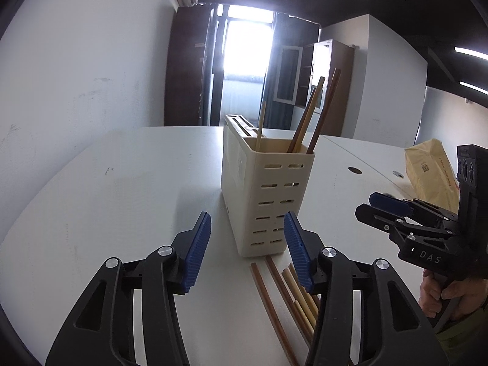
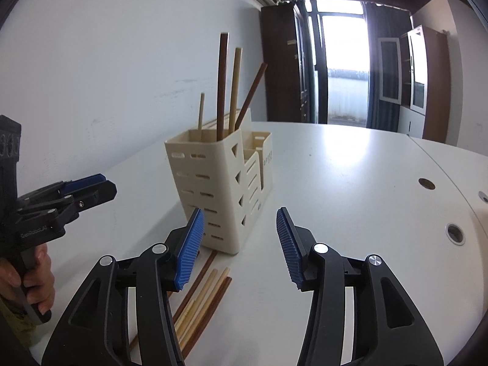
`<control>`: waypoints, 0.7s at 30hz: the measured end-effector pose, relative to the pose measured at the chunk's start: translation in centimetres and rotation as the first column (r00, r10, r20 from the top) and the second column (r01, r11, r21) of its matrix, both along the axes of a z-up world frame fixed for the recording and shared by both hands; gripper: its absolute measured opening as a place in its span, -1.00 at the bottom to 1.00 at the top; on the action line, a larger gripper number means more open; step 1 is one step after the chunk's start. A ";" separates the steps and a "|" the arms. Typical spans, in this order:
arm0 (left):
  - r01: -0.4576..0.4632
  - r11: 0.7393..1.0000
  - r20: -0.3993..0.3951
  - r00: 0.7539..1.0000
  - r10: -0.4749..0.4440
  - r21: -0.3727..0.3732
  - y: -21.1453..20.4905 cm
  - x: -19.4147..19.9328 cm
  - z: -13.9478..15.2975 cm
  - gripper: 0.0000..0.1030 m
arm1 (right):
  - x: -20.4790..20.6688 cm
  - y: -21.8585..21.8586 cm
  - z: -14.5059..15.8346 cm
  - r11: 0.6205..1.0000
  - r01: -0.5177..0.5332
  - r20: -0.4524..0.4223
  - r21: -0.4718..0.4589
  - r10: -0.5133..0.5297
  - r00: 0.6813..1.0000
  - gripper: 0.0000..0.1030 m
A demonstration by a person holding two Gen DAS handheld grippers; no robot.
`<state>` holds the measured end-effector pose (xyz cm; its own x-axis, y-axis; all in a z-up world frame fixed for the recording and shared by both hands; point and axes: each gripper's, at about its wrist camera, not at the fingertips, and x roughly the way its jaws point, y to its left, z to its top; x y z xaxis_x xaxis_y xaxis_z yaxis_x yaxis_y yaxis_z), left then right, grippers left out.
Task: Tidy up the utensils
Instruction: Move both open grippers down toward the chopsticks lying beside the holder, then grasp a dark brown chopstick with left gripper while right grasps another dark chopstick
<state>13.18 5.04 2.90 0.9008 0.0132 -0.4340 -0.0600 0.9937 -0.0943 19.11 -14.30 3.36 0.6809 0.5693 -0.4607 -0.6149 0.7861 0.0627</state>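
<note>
Blue ribbed pads (image 1: 199, 253) of the left hand-held gripper (image 1: 247, 253) stand apart with nothing between them; the right hand-held gripper (image 2: 241, 248) is likewise apart and empty, each held by a person's hand (image 1: 439, 292).

Loose chopsticks (image 1: 289, 292) lie in a bundle on the white counter (image 1: 122, 189), just in front of the cream utensil holder (image 1: 265, 195) and touching or nearly touching its base; they mix pale and dark sticks, fanned slightly, running toward the near edge. 4 chopsticks already stand in the holder's tall compartment (image 2: 210, 140), leaning at different angles.

The step in hand looks like picking a stick off the counter; to do it well, bring 1 hand-held gripper low over the bundle, pads straddling a single outer stick across its length, not along it; close near the middle so it does not swing. A thin stick lying flat is hard to pinch, so the pads should almost scrape the counter; neighbours may roll or be dragged. Lift, turn it upright, then lower it into the tall compartment clear of the leaning sticks.
</note>
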 end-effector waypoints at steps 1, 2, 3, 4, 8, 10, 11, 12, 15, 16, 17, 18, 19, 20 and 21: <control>-0.002 1.000 -0.015 1.000 0.002 0.008 -0.1 0.2 -0.3 0.00 | 0.0 0.1 -0.7 1.000 0.001 -0.013 -0.012 -0.002 1.000 -0.04; -0.004 1.000 -0.030 1.000 0.004 0.014 -0.3 0.3 -0.6 0.01 | 0.1 0.3 -1.2 1.000 0.004 -0.028 -0.024 -0.005 1.000 -0.03; -0.006 1.000 -0.045 0.999 0.006 0.019 -0.3 0.5 -0.8 0.01 | 0.1 0.5 -1.6 0.999 0.005 -0.041 -0.036 -0.007 0.999 -0.03; -0.006 1.000 -0.061 0.998 0.008 0.026 -0.4 0.8 -0.9 0.03 | 0.2 0.6 -2.0 0.999 0.008 -0.054 -0.049 -0.011 0.999 -0.03; -0.011 0.999 -0.107 0.994 0.016 0.046 -0.5 1.4 -2.0 0.05 | 0.6 1.3 -3.6 0.995 0.009 -0.104 -0.098 -0.019 0.994 -0.03; -0.013 0.999 -0.129 0.992 0.018 0.043 -0.3 1.6 -2.5 0.05 | 0.8 1.7 -4.4 0.993 0.003 -0.130 -0.120 -0.019 0.991 -0.03; -0.011 0.999 -0.138 0.990 0.016 0.037 -0.2 1.8 -2.6 0.05 | 1.0 1.9 -4.8 0.992 0.002 -0.140 -0.129 -0.020 0.990 -0.03; -0.010 0.999 -0.146 0.989 0.015 0.035 -0.1 1.9 -2.8 0.05 | 1.1 2.0 -5.1 0.990 0.001 -0.151 -0.140 -0.022 0.988 -0.03; -0.011 0.999 -0.163 0.986 0.017 0.037 0.1 2.2 -3.3 0.06 | 1.3 2.5 -5.8 0.987 -0.001 -0.177 -0.163 -0.029 0.984 -0.03; -0.011 0.999 -0.171 0.985 0.017 0.034 0.2 2.2 -3.4 0.07 | 1.4 2.6 -6.1 0.985 -0.002 -0.183 -0.172 -0.030 0.983 -0.03; -0.010 1.000 -0.179 0.984 0.015 0.027 0.3 2.3 -3.5 0.07 | 1.5 2.7 -6.2 0.984 -0.001 -0.190 -0.179 -0.033 0.981 -0.03; -0.009 1.000 -0.187 0.982 0.013 0.021 0.4 2.4 -3.8 0.07 | 1.6 2.8 -6.5 0.982 -0.002 -0.198 -0.186 -0.036 0.980 -0.03; -0.010 1.000 -0.194 0.981 0.013 0.018 0.5 2.5 -3.9 0.07 | 1.7 3.0 -6.8 0.981 -0.002 -0.207 -0.194 -0.039 0.977 -0.03; -0.012 1.000 -0.200 0.980 0.015 0.019 0.5 2.6 -3.9 0.07 | 1.8 3.3 -7.0 0.979 -0.002 -0.216 -0.202 -0.043 0.975 -0.03; -0.014 1.000 -0.205 0.979 0.017 0.019 0.6 2.7 -4.0 0.07 | 1.9 3.4 -7.3 0.978 -0.003 -0.223 -0.210 -0.045 0.974 -0.03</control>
